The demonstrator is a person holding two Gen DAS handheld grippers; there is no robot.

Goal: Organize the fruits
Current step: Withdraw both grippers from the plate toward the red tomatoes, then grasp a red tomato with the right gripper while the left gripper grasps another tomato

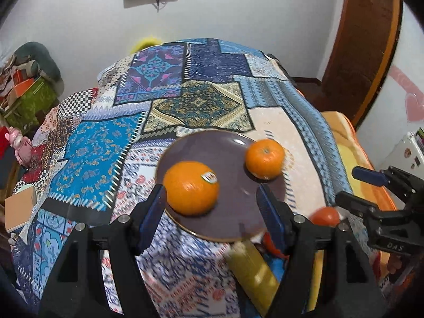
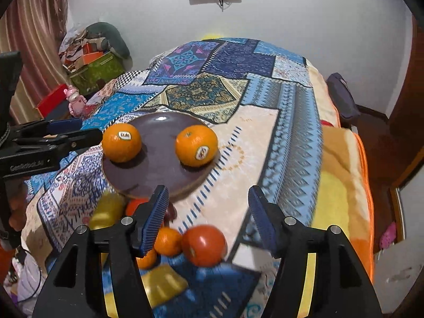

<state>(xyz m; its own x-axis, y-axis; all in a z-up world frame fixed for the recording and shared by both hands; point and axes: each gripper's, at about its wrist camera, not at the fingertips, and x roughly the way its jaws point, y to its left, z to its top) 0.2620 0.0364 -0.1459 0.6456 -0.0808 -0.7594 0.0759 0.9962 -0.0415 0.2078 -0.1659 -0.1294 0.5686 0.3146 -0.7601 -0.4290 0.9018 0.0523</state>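
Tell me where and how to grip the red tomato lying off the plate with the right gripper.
Grip the tomato across its widest middle, coming down from above with the open right gripper. It is round and smooth, and a small orange touches its left side, so put one finger in front, one behind.

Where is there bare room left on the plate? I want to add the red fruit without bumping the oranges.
The plate is free in its middle, between the left orange and the right orange, and along the near rim. The cream cloth patch right of the plate is bare too. It is crowded below the near rim, around the red fruit.
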